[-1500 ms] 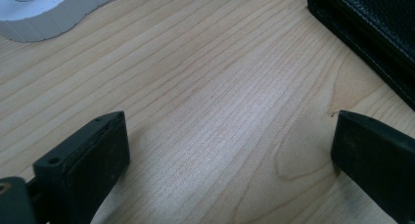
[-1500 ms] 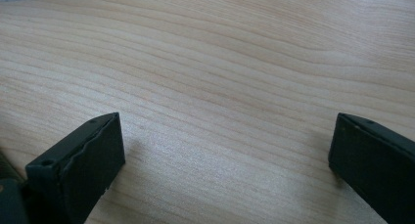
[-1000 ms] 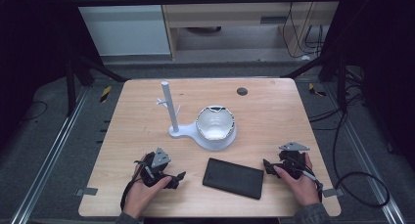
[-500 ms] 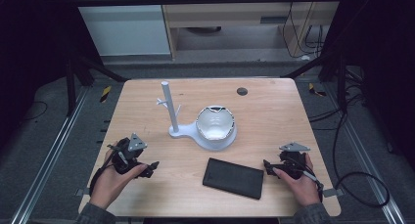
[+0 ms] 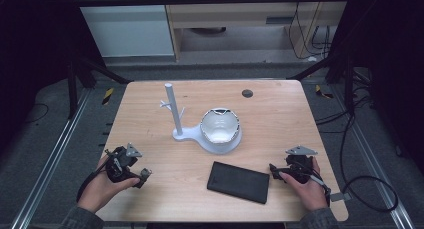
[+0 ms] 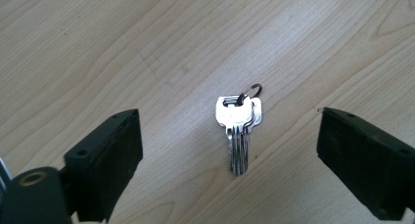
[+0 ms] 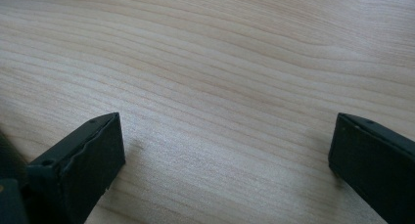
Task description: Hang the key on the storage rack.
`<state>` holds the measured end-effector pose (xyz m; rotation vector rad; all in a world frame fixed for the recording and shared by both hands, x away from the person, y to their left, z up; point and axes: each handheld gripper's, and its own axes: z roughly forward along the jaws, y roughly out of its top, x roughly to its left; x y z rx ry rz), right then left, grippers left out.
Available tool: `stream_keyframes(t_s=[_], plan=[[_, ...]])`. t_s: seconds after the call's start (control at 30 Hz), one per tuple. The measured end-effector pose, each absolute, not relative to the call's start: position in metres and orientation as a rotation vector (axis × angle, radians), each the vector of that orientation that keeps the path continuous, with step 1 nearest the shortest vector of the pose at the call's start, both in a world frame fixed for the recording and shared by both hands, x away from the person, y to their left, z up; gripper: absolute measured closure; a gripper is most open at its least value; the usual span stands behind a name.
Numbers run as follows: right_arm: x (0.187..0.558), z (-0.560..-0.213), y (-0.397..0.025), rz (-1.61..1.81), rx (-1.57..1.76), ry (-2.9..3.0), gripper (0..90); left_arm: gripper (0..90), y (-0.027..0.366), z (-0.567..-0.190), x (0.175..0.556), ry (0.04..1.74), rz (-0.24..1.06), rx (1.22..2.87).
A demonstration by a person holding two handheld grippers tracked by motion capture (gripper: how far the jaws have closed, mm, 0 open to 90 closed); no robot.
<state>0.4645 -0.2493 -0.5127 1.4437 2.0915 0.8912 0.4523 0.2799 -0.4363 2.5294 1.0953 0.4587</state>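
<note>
Left tool (image 6: 230,150) shifted leftward, jaws spread over keys (image 6: 238,128); right tool (image 7: 230,160) unmoved, spread.

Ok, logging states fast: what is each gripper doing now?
Left gripper: open, empty, over the keys.
Right gripper: open, empty, over the table.

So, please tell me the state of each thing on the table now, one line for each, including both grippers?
Left gripper: open, jaws wide apart either side of the keys, not touching them.
Keys: flat on the table, on their ring, not gripped.
Right gripper: open, nothing between its jaws.
Black tablet: lying flat, untouched.
White stand: post upright, nothing hanging on it.
White bowl: on the stand's base, tilted.
</note>
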Motion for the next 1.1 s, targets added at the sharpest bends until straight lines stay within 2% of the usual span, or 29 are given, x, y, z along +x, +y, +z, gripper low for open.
stream_keyframes(t_s=[0.5, 0.97, 1.1], plan=[[0.4646, -0.5130, -0.2495, 0.890, 1.439, 2.091, 0.3, 19.7, 0.2808, -0.4405, 0.4512, 1.109, 0.427, 2.567], [0.4645, -0.5129, -0.2495, 0.890, 1.440, 2.091, 0.3, 40.9, 0.2835, -0.4433, 0.4521, 1.119, 0.407, 2.594], [0.4645, -0.5130, -0.2494, 0.890, 1.441, 2.091, 0.4, 43.0, 0.2845, -0.4437, 0.4530, 1.118, 0.404, 2.593]])
